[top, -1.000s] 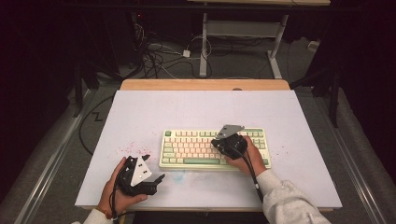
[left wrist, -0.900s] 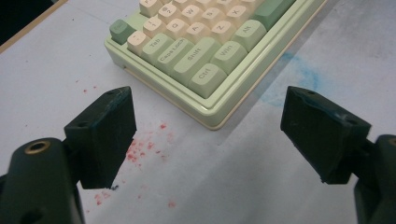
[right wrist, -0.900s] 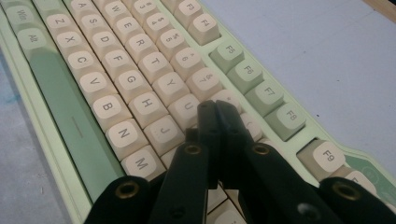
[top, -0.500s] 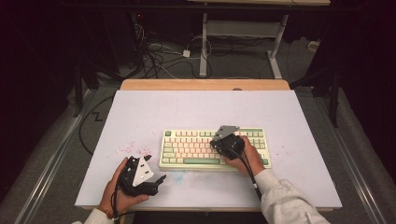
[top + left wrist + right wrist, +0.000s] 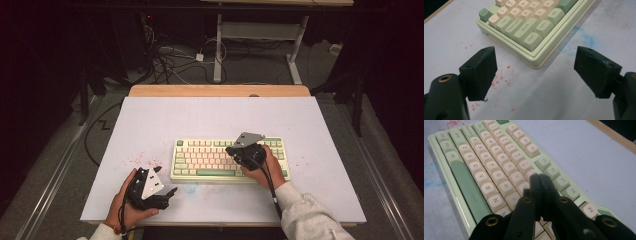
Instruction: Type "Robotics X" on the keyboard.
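Green-and-cream keyboard (image 5: 227,160) lies on the white counter (image 5: 200,115), toward its near edge. Right gripper (image 5: 539,182): jaws pressed together, nothing between them, tips over the number-row keys at the keyboard's middle. Left gripper (image 5: 535,72): jaws spread wide, empty, just off the keyboard's near left corner, above red specks (image 5: 499,80).

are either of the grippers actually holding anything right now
Nothing is held. The right gripper has its fingers shut together, tips over the keyboard keys. The left gripper is open above bare table.
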Demonstrator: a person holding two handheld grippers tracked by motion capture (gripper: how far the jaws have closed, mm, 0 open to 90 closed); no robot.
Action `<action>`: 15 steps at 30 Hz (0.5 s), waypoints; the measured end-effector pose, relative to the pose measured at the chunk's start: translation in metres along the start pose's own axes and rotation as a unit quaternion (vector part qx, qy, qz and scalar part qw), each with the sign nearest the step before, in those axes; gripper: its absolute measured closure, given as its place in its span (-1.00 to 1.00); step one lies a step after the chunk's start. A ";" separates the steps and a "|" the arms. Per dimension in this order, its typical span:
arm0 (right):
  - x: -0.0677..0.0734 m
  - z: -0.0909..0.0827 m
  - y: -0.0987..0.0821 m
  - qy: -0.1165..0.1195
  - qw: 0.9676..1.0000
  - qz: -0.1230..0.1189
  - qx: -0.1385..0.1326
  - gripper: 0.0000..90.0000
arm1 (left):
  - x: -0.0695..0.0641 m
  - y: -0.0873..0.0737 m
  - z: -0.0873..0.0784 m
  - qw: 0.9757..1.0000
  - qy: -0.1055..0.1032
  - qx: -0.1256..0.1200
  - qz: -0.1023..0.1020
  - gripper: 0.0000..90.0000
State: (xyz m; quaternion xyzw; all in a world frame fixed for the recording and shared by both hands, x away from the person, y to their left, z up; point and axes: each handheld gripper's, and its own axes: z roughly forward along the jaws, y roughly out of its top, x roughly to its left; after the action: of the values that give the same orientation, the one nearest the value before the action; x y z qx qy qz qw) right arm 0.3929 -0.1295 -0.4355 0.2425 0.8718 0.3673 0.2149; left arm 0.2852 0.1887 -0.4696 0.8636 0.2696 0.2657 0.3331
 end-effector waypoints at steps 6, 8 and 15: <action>-0.001 -0.009 0.000 -0.001 1.000 -0.001 -0.010 0.96 | 0.001 0.000 0.000 1.000 0.000 -0.002 -0.006 -0.61; -0.002 -0.012 0.000 -0.002 1.000 0.003 -0.014 0.93 | 0.000 0.000 0.000 1.000 0.000 -0.001 -0.004 -0.61; -0.002 -0.019 0.000 0.000 0.999 0.007 -0.033 0.68 | 0.000 0.000 0.001 1.000 -0.002 -0.001 -0.005 -0.61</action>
State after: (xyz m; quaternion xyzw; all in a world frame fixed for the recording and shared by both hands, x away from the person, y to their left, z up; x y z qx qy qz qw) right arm 0.3836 -0.1412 -0.4230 0.2416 0.8577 0.3972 0.2196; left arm 0.2863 0.1880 -0.4702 0.8626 0.2729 0.2627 0.3355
